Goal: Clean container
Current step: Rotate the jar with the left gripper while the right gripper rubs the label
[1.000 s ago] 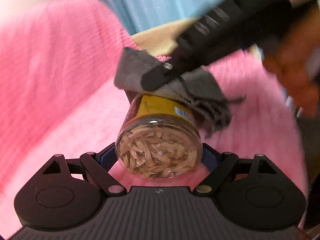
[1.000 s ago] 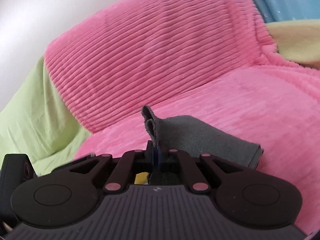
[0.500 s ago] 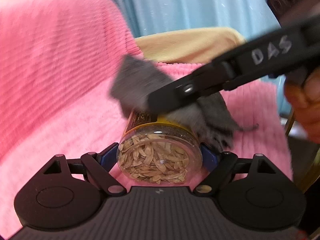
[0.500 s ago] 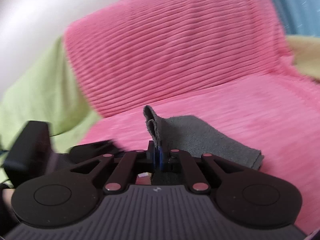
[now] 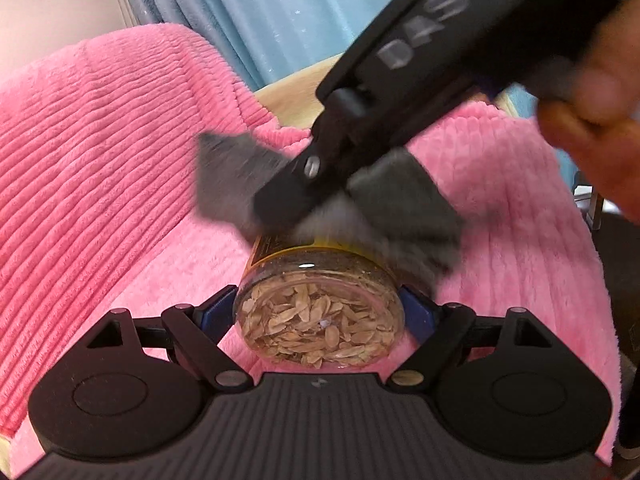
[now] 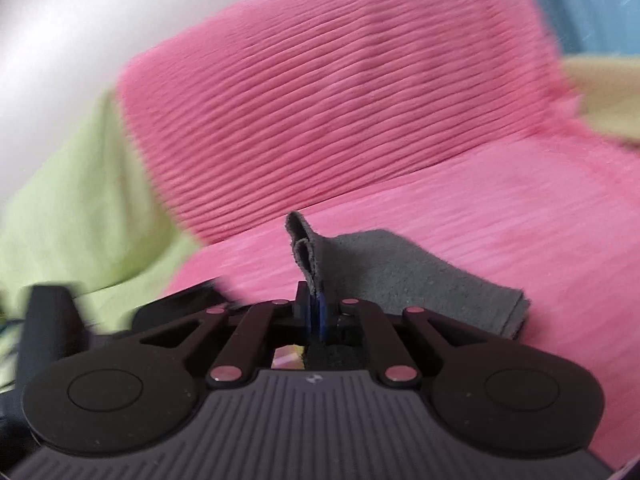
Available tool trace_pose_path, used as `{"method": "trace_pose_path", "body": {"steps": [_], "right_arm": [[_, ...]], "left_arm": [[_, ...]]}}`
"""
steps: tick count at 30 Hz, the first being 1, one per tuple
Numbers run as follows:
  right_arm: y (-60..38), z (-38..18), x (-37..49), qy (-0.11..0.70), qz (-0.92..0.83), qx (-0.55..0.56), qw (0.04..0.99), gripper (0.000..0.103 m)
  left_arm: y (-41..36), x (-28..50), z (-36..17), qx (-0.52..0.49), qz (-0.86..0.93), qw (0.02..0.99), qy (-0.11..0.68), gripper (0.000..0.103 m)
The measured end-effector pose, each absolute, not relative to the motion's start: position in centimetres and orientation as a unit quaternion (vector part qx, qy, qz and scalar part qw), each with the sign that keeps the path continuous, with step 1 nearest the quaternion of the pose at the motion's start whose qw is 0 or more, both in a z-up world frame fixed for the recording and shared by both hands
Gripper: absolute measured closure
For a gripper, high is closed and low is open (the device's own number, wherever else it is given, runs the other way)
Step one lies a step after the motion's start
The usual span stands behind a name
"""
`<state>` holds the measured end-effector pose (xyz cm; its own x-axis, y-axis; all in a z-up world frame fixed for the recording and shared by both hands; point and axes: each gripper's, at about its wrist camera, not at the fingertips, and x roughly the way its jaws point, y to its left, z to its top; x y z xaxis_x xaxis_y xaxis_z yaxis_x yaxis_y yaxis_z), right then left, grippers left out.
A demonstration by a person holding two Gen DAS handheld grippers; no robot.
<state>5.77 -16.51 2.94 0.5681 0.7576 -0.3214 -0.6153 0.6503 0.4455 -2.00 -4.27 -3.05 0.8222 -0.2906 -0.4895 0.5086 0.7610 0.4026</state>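
Observation:
A clear jar (image 5: 320, 320) with a yellow label and pale seeds inside lies bottom toward the left wrist camera. My left gripper (image 5: 320, 312) is shut on it, blue pads on both sides. A grey cloth (image 5: 404, 204) drapes over the jar's far end, pinched by my right gripper (image 5: 288, 196), which reaches in from the upper right. In the right wrist view my right gripper (image 6: 314, 308) is shut on a fold of the grey cloth (image 6: 400, 276), and a sliver of the jar (image 6: 286, 358) shows beneath the fingers.
A pink ribbed blanket (image 5: 100, 152) covers the sofa seat and back. A green cover (image 6: 80, 208) lies left of it, a yellow cushion (image 6: 600, 92) and blue curtain (image 5: 272, 12) behind. A person's hand (image 5: 592, 120) holds the right gripper.
The right gripper with the cloth has swept across the jar's top, from lying over the jar's right side to steeper and closer above it. The jar has tipped slightly lower.

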Motion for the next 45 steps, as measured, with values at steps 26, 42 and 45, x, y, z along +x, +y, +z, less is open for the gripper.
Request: {"method": "trace_pose_path", "body": {"steps": [26,42,45], "right_arm": [[-16.4,2.4,6.4,0.252,0.398,0.142,0.870,0.102],[-19.1,1.2,8.2,0.238,0.327,0.197,0.893,0.102],[-19.4,1.3,8.3,0.238,0.322,0.206,0.893,0.102]], "left_arm": [[-4.1,-1.6,-3.4,0.255,-0.219,0.919,0.205,0.018],[-3.1,-0.4,-3.4,0.188,-0.225,0.924,0.245,0.018],[-3.5,-1.0,-3.2,0.206,-0.224,0.924,0.233,0.019]]}}
